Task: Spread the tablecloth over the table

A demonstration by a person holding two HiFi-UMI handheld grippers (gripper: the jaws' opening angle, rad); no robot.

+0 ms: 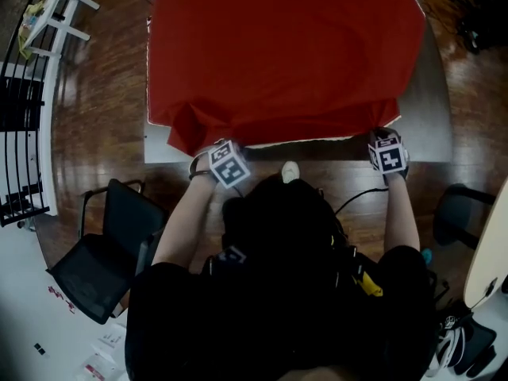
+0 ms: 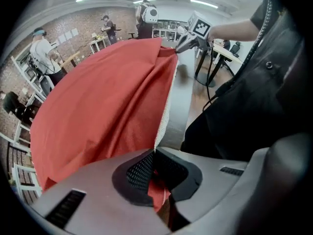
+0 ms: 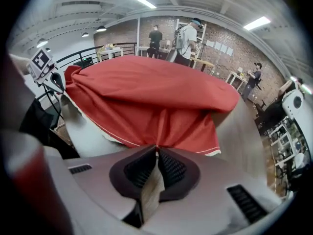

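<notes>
A red tablecloth (image 1: pixel 286 54) covers most of the grey table (image 1: pixel 435 125), with a rumpled fold at its near left corner. My left gripper (image 1: pixel 218 148) is at that corner, and in the left gripper view it (image 2: pixel 155 153) is shut with red cloth (image 2: pixel 98 111) pinched between its pads. My right gripper (image 1: pixel 385 138) is at the cloth's near right corner. In the right gripper view it (image 3: pixel 157 148) is shut, its tips nipping the white-stitched hem of the cloth (image 3: pixel 146 97). A bare strip of table shows along the near and right sides.
A black chair (image 1: pixel 103 252) stands on the wooden floor at the near left, and another (image 1: pixel 460 205) at the right. A white frame (image 1: pixel 55 14) and a black railing (image 1: pixel 20 109) are at the left. Several people (image 3: pixel 188 43) stand by benches beyond the table.
</notes>
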